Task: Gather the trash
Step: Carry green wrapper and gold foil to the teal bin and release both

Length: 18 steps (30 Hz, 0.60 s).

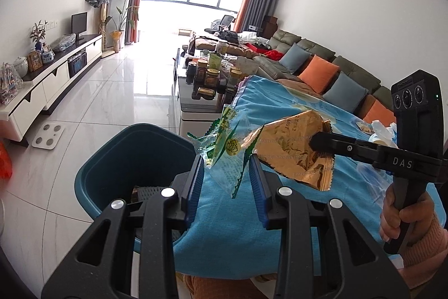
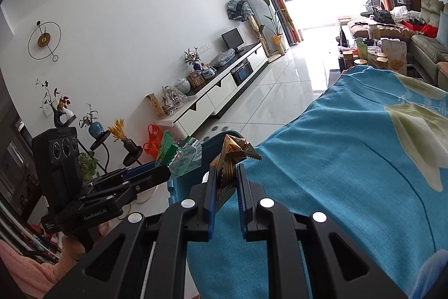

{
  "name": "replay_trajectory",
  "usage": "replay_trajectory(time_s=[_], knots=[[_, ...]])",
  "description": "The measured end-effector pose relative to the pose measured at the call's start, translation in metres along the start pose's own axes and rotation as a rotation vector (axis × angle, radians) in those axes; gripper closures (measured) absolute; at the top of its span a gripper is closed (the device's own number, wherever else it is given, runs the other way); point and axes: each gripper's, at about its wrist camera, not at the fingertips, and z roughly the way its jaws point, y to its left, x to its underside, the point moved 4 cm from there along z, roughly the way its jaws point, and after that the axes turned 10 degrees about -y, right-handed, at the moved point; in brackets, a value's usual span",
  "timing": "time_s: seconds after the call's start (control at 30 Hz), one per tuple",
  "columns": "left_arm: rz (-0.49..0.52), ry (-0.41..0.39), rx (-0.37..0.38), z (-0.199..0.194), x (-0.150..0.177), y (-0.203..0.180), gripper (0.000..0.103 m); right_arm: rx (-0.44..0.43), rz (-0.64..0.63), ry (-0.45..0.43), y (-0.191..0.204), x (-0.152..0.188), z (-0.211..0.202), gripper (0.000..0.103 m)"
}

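Left tongs (image 1: 227,173): yours hold a clear green wrapper (image 1: 224,147) between the blue pads; the pads look a little apart, with the wrapper pinched low between them (its upper half sticks up free).
Right tongs (image 2: 226,181): clamped on a crumpled gold wrapper (image 2: 232,156), which juts out past the fingertips.
Gold wrapper, seen from the left: it hangs from your right tongs (image 1: 313,142) above the blue blanket (image 1: 280,108), just beside the green one.
Green wrapper, seen from the right: held in your left tongs (image 2: 165,173) beside the bin.
Bin (image 1: 134,156): dark teal, open-topped, standing on the tiled floor (image 1: 112,91) against the left edge of the blanket, below both wrappers.
More trash: white crumpled scraps (image 1: 383,131) lie on the blanket near its right edge (what they are, you cannot tell).
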Motion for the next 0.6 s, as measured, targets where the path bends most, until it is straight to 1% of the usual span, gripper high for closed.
replay_trajectory(time_s=[0.47,0.6], knots=[[-0.028,0.004,-0.052,0.003,0.004,0.014,0.070,-0.006,-0.005,0.019,0.006,-0.003,0.018,0.091],[-0.029,0.005,-0.064,0.007,0.005,0.012,0.070,-0.007,-0.006,0.025,0.008,-0.003,0.023,0.091]])
